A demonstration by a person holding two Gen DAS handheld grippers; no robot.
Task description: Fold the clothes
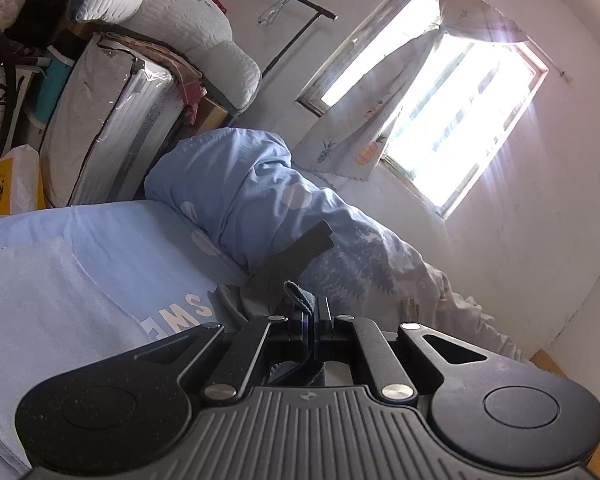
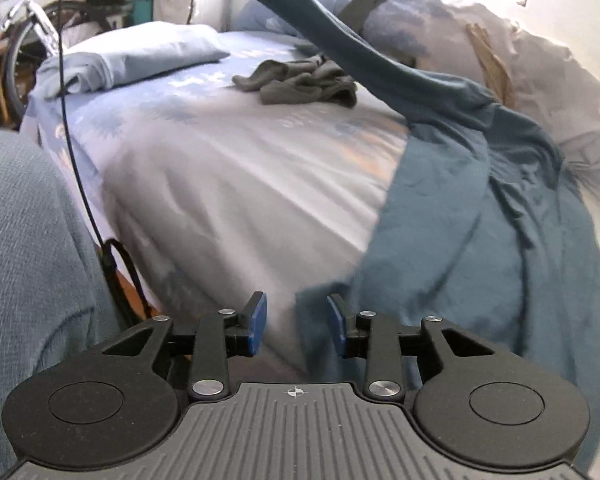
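Note:
A dark teal garment point(image 2: 480, 216) hangs stretched from the top of the right wrist view down over the bed's right side. My left gripper point(image 1: 313, 312) is shut on a fold of that teal cloth point(image 1: 300, 294), lifted above the bed. The right gripper point(image 2: 297, 318) stands open just above the bed, its blue pads point(image 2: 258, 318) empty, with the garment's lower edge beside its right finger. A crumpled grey garment point(image 2: 300, 84) lies further up the bed. A grey strip of cloth point(image 1: 296, 256) shows beyond the left fingers.
The bed has a pale blue patterned sheet point(image 2: 220, 168), a pillow point(image 2: 140, 56) and a bunched blue duvet point(image 1: 260, 192). A bicycle point(image 2: 16, 32), storage bags point(image 1: 112, 120) and a bright window point(image 1: 452, 112) surround it. A black cable point(image 2: 76, 160) hangs near a person's leg point(image 2: 24, 248).

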